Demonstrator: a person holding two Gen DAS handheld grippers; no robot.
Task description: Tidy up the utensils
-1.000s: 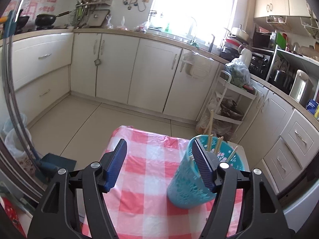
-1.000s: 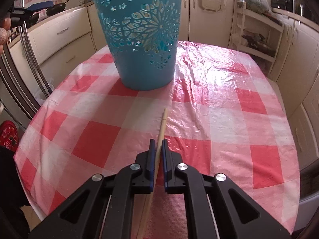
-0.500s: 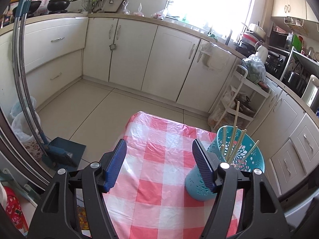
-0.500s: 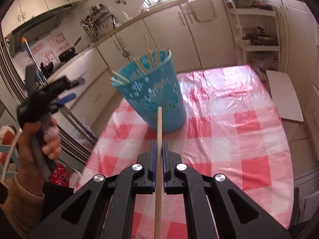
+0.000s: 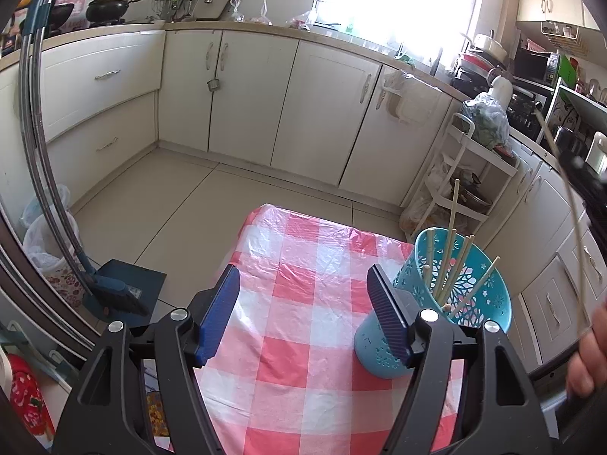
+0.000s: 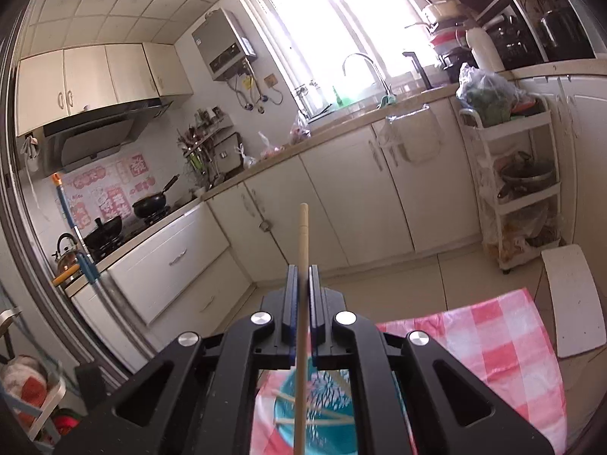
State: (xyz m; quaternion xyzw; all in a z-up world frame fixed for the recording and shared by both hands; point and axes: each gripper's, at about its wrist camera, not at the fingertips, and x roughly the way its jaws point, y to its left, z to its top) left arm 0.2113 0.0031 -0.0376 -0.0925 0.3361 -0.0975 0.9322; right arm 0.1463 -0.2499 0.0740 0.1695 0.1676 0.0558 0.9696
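A teal cut-out basket (image 5: 459,295) stands on the red-and-white checked tablecloth (image 5: 303,303) with several wooden chopsticks (image 5: 453,242) leaning in it. My left gripper (image 5: 303,311) hovers open over the cloth, its right finger just left of the basket, nothing between the pads. My right gripper (image 6: 302,284) is shut on a single wooden chopstick (image 6: 302,239), raised high above the basket (image 6: 315,409), which shows blurred below it. In the left wrist view that chopstick (image 5: 550,140) and a hand (image 5: 588,356) appear at the far right.
Cream kitchen cabinets (image 5: 246,91) line the walls beyond the tiled floor. A white tiered trolley (image 5: 455,178) stands past the table's far right corner. A broom and dark dustpan (image 5: 125,288) lean at the left. A white board (image 6: 573,295) lies right of the table.
My right gripper lifted the chopstick off the cloth and swung it up above the basket, tilting from looking down to nearly level. The left gripper dipped slightly and stayed open.
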